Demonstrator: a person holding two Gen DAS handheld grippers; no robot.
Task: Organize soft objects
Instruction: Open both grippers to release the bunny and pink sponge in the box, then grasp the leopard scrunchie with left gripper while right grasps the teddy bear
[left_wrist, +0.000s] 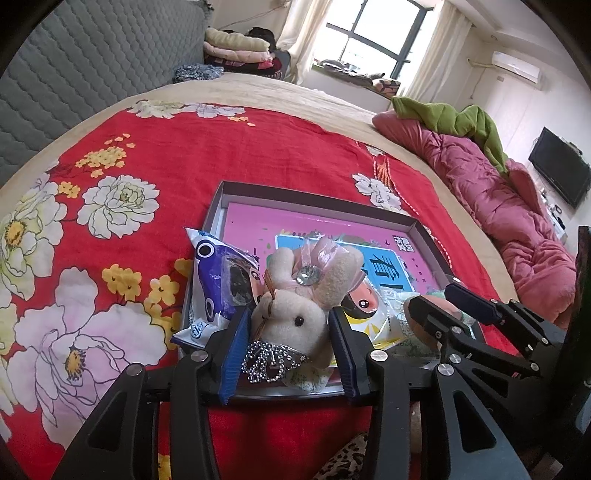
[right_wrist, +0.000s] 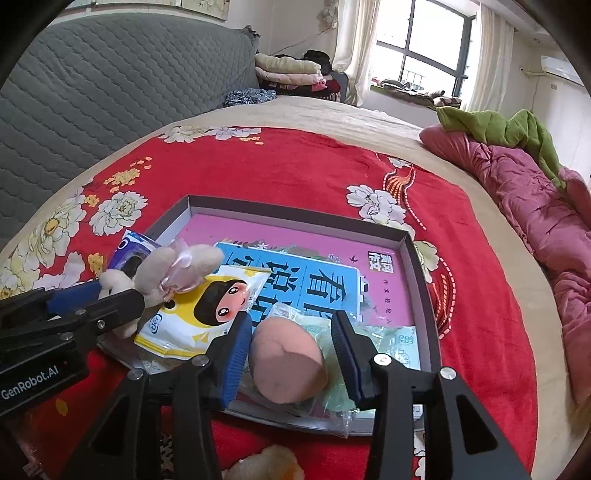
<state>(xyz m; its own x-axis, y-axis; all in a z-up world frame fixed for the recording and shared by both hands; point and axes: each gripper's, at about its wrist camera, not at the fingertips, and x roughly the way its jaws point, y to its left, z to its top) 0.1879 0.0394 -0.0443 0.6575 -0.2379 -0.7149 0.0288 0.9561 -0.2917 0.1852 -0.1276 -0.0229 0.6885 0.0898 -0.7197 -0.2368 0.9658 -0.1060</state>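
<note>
A beige plush bunny (left_wrist: 295, 325) with a pink bow and a bead chain lies at the near edge of a dark shallow tray (left_wrist: 314, 201). Its head sits between the blue pads of my left gripper (left_wrist: 288, 314), which is open and does not squeeze it. In the right wrist view a peach plush ball (right_wrist: 288, 362) rests on a green packet (right_wrist: 391, 343) in the tray (right_wrist: 295, 212). My right gripper (right_wrist: 291, 321) is open around the ball, with a gap at its right pad. The left gripper (right_wrist: 110, 295) and bunny (right_wrist: 177, 269) show at the left.
A pink book (right_wrist: 295, 240) lines the tray. A blue snack packet (left_wrist: 214, 280) and a yellow cartoon packet (right_wrist: 207, 314) lie at its near left. The tray sits on a red floral bedspread (left_wrist: 221, 155). A pink quilt (left_wrist: 498, 206) lies along the right, a grey headboard (left_wrist: 92, 59) behind.
</note>
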